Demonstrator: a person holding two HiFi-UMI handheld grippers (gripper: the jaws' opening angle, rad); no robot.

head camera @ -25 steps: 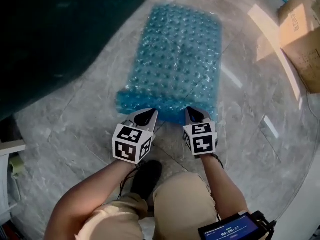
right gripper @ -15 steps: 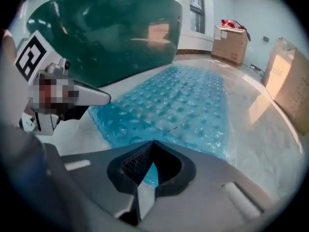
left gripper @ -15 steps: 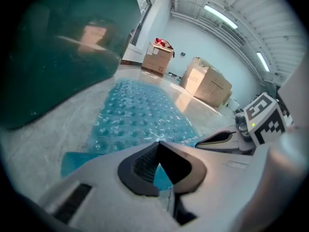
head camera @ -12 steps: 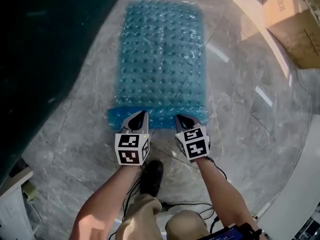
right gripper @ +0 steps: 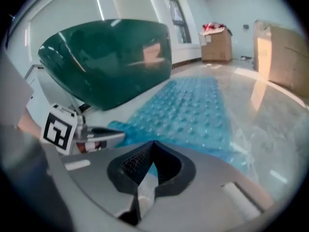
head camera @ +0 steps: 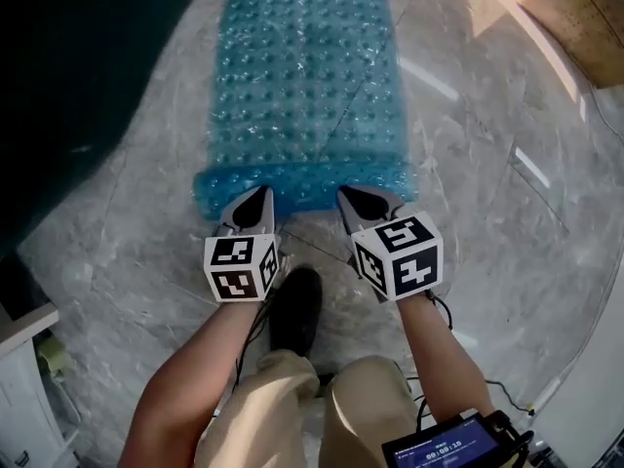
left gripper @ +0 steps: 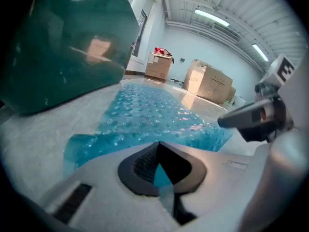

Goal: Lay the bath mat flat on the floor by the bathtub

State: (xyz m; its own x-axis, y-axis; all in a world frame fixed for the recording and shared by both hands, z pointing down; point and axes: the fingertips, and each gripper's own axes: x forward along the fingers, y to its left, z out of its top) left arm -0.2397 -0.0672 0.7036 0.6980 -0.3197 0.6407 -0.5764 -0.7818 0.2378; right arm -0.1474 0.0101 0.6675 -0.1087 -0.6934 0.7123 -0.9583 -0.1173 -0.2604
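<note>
Bath mat [head camera: 302,76], blue, translucent and studded with small bumps, lies stretched out lengthwise on the grey marble floor [head camera: 487,213]. Its long left side runs beside the dark green bathtub [head camera: 88,57], with a strip of bare floor between the two. The far part of the mat lies flat. The near short edge is raised off the floor and curls into a low fold, which stands out clearly in the left gripper view.

Both tongs hold that near edge. The left tongs [head camera: 261,193] are closed on the mat towards its near left corner, and a sliver of blue shows pinched between their jaws in the left gripper view. The right tongs [head camera: 347,195] are closed on the same edge towards the near right corner, with pale, translucent material caught between their jaws in the right gripper view. The two pairs sit side by side, apart from each other, both angled down and away from the person.

A black shoe [head camera: 295,308] stands on the floor between the forearms, just near of the mat's edge. A cardboard box [head camera: 585,8] sits at the far right, well apart from the mat.
</note>
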